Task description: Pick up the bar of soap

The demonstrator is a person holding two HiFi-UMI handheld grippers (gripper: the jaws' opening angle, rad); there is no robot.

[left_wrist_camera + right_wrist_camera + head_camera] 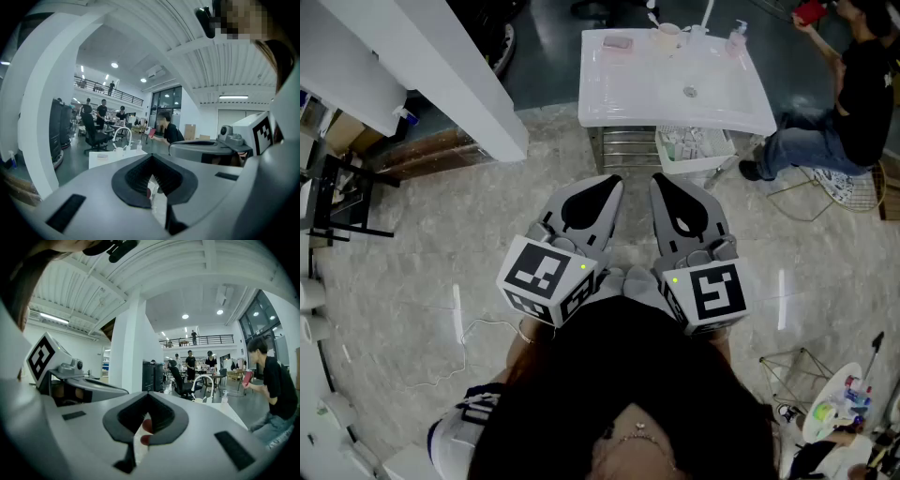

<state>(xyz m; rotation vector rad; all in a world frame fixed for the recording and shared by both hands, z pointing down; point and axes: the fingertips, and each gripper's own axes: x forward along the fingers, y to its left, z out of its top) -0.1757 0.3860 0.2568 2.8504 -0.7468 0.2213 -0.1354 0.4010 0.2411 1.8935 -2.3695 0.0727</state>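
Both grippers are held side by side close to the person's body, pointing toward a white sink (750,112). The left gripper (614,184) has its jaws together with nothing between them. The right gripper (660,180) is the same, jaws closed and empty.

The pink bar of soap (619,42) lies flat on the sink's back left corner, well apart from both grippers. The basin (670,80) shows only its drain. A cup (666,38) behind the basin holds a toothbrush (653,19), and a pump bottle (736,37) stands at the back right.

A white basket (712,165) under the sink holds small packs, too small to tell what they are. A seated person (853,103) is to the right of the sink.
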